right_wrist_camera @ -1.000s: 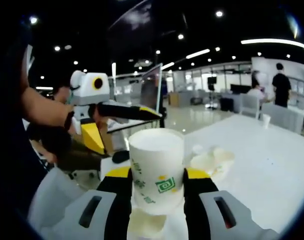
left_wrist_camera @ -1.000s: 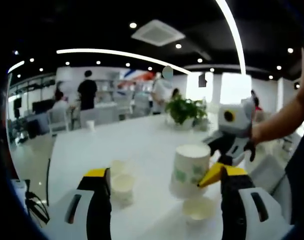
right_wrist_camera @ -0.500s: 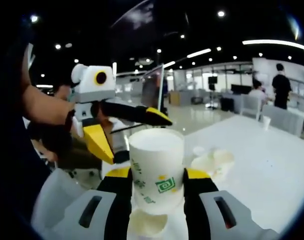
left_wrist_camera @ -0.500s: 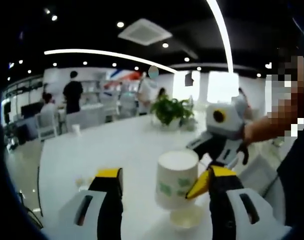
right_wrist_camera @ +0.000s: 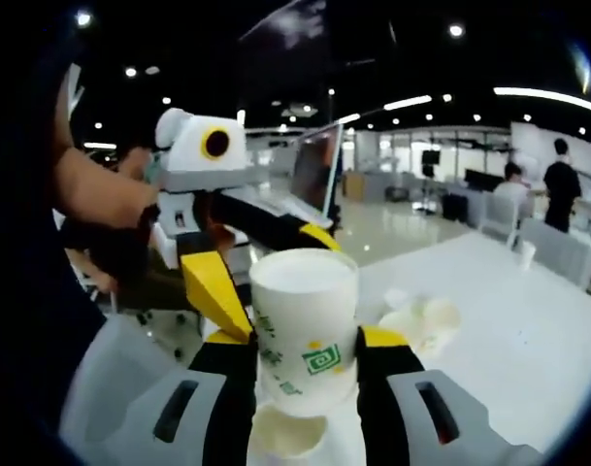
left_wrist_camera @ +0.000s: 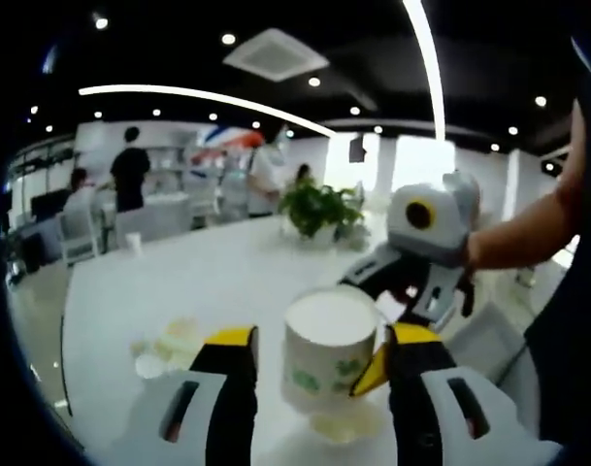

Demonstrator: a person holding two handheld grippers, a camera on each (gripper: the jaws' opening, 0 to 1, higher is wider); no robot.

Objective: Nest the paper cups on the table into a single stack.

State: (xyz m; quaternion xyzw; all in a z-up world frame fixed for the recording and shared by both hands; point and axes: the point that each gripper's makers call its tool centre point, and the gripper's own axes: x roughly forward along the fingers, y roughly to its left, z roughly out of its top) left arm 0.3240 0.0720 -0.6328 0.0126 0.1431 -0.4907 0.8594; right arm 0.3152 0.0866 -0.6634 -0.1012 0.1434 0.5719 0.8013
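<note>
A white paper cup (right_wrist_camera: 305, 325) with green print sits wide end up between the pads of my right gripper (right_wrist_camera: 307, 340), which is shut on it. Just under it lies another cup (right_wrist_camera: 285, 432), mouth open. My left gripper (right_wrist_camera: 280, 286) reaches in from the left, and its yellow-tipped fingers (right_wrist_camera: 217, 291) flank the held cup's upper part. In the left gripper view the same cup (left_wrist_camera: 329, 354) stands between my left gripper's (left_wrist_camera: 319, 340) open jaws, with a gap at the left jaw. The right gripper (left_wrist_camera: 397, 291) holds it from behind. The lower cup (left_wrist_camera: 339, 427) shows beneath.
Several loose cups (left_wrist_camera: 169, 345) lie on the white table (left_wrist_camera: 208, 282) to the left; they show as cups (right_wrist_camera: 421, 320) in the right gripper view. A potted plant (left_wrist_camera: 319, 209) stands at the far end. People, chairs and desks fill the background. A person's arm (left_wrist_camera: 528, 233) enters from the right.
My left gripper has closed in on the held cup, so its jaws now flank the cup. The right gripper keeps its hold, with the cup unmoved in its jaws.
</note>
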